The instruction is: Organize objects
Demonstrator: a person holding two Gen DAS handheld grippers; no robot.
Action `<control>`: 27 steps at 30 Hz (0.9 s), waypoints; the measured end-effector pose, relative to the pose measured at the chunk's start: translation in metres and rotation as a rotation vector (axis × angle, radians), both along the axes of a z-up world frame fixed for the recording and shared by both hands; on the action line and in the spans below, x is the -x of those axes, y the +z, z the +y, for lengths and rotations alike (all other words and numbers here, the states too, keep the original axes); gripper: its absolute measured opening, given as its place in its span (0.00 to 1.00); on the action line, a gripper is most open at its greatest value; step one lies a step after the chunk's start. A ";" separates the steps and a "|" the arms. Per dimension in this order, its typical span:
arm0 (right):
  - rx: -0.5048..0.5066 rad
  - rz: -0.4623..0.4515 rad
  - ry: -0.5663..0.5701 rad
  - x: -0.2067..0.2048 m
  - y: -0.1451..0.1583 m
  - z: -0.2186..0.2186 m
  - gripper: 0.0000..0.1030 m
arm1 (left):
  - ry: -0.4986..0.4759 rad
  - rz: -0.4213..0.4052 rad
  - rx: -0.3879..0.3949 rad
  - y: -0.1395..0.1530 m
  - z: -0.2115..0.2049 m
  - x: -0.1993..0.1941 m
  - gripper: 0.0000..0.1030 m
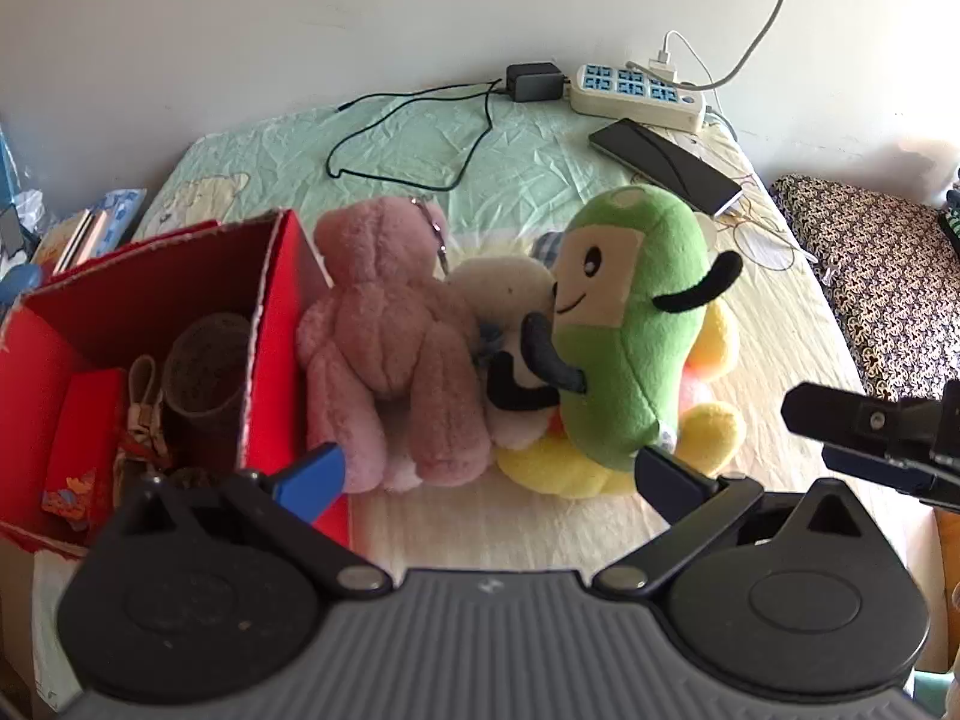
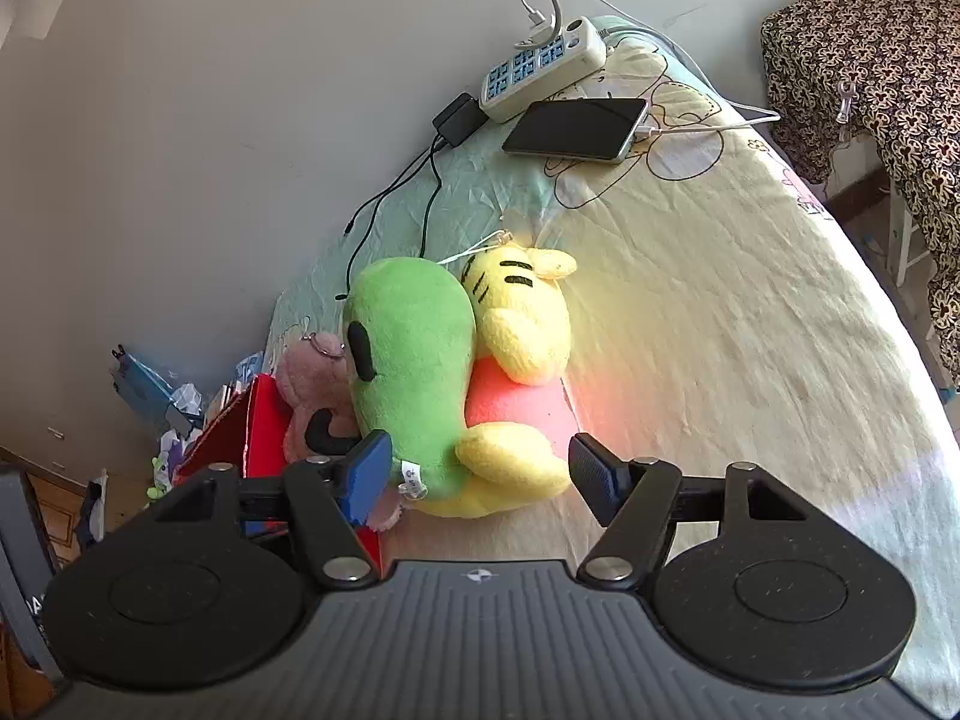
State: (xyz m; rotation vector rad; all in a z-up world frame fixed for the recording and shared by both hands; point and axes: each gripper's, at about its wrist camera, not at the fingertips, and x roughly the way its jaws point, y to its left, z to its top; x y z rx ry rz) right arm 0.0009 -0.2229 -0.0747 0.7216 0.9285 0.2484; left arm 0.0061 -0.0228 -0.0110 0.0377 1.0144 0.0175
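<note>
Both grippers, left and right, hung apart and empty; best to pinch the green toy mid-body before lifting it toward the red box.

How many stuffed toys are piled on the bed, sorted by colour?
Pink: 1, the pink bear
Green: 1, the green toy
Yellow: 1, the yellow toy
White: 1, the white toy, mostly hidden
Total: 4

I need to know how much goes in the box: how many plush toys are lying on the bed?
4, maybe more hidden: pink bear against the red box, green plush upright, white plush wedged between them, yellow plush under and behind the green one.
</note>
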 end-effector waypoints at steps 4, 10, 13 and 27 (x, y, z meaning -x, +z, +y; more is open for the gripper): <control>-0.022 0.028 0.005 0.002 -0.004 0.004 0.68 | -0.003 0.001 0.012 -0.004 -0.001 -0.002 0.99; 0.000 -0.010 0.032 0.002 0.000 0.008 0.68 | -0.008 0.005 0.017 -0.011 0.001 -0.004 0.99; -0.011 -0.016 0.049 -0.001 0.000 0.010 0.68 | -0.008 0.005 0.034 -0.013 0.003 -0.004 0.99; -0.024 -0.079 0.094 -0.016 0.006 0.018 0.68 | -0.108 -0.032 0.117 -0.011 0.001 -0.012 0.99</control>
